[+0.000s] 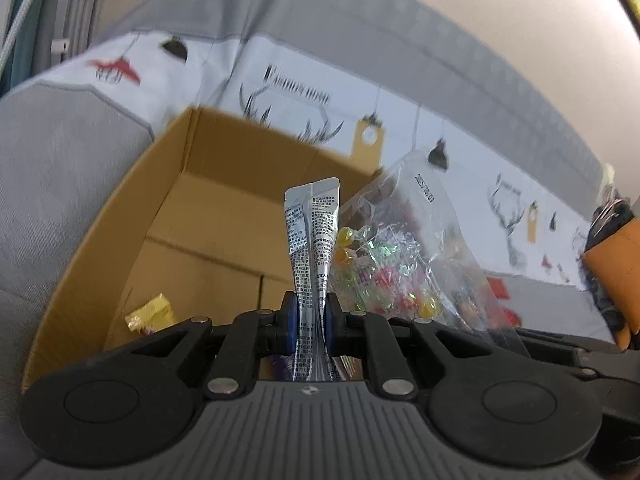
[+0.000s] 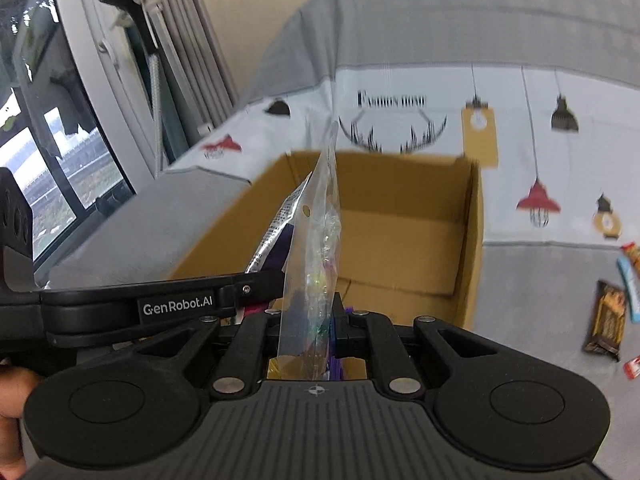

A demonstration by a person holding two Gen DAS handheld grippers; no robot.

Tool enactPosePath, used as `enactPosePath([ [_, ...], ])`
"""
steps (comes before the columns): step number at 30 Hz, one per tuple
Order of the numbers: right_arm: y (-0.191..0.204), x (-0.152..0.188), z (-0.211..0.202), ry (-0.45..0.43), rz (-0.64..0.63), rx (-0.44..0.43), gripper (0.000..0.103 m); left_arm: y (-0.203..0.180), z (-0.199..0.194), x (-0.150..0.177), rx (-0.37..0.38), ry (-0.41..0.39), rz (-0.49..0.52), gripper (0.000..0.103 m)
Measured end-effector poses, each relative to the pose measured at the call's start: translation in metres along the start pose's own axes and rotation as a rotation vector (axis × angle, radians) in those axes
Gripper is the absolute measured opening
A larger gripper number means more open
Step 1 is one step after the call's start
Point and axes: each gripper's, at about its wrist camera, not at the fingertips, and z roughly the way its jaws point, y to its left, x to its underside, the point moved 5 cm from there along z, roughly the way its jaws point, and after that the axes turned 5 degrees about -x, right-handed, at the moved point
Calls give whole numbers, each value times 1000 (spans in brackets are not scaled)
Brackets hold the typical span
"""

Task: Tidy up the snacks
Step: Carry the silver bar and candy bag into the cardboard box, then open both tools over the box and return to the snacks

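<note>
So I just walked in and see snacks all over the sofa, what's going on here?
A person is sorting snacks into a cardboard box on the sofa, a claw in each hand. The left claw is shut on a silver foil packet; the right claw is shut on a clear bag of colourful candies. Both are held at the open box. A yellow wrapped snack already lies inside, and several snack bars wait on the cushion.
</note>
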Motion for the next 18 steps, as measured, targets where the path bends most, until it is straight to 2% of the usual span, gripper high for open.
enactPosePath([
  [5, -11, 13, 31, 59, 54, 0, 11, 18, 33, 14, -35, 77, -12, 14],
  [9, -14, 22, 46, 87, 47, 9, 11, 28, 49, 22, -61, 124, -31, 14],
  [11, -13, 25, 52, 87, 11, 33, 11, 27, 54, 23, -59, 142, 6, 14],
  [14, -13, 28, 58, 91, 44, 21, 11, 27, 55, 26, -62, 165, 45, 14],
  [15, -13, 28, 59, 92, 48, 25, 14, 28, 54, 25, -54, 162, 43, 15],
  [16, -13, 28, 58, 83, 48, 48, 16, 29, 50, 23, -54, 155, 35, 22],
  [17, -13, 28, 54, 69, 49, 64, 20, 29, 45, 20, -66, 149, 26, 44],
  [18, -13, 28, 46, 44, 52, 67, 28, 27, 39, 17, -81, 144, 21, 58],
])
